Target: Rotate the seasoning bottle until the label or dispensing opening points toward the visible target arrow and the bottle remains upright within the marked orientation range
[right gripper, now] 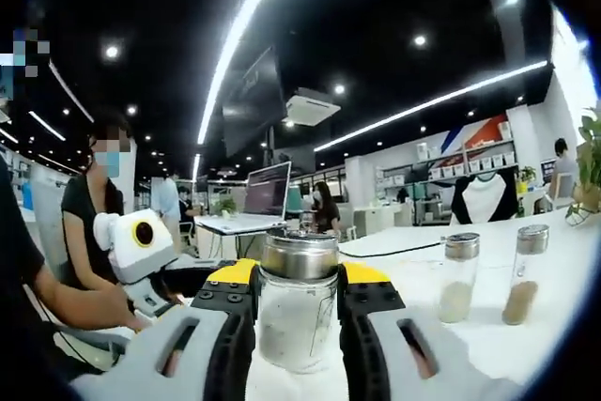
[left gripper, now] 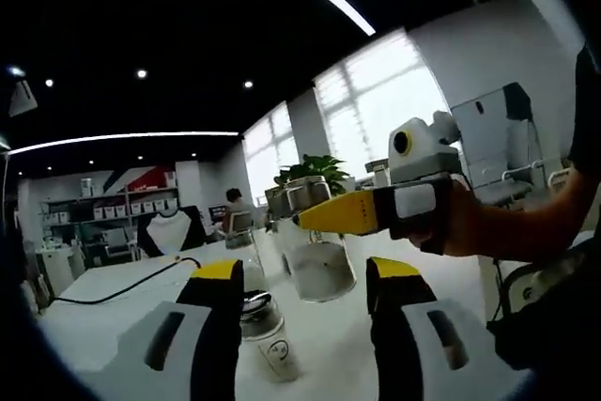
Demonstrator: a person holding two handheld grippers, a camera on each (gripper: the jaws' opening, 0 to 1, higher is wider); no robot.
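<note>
Right fingers [right gripper: 296, 312] clamp white-powder seasoning bottle [right gripper: 298, 302]

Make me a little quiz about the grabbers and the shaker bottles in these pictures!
1. True or false: the right gripper has its jaws closed on the glass seasoning bottle.
2. In the right gripper view, how many other shakers stand on the white table? A one, B two, C four.
3. Fill in: the right gripper's jaws have tips coloured ____.

Key: 1 true; 2 B; 3 yellow.
</note>
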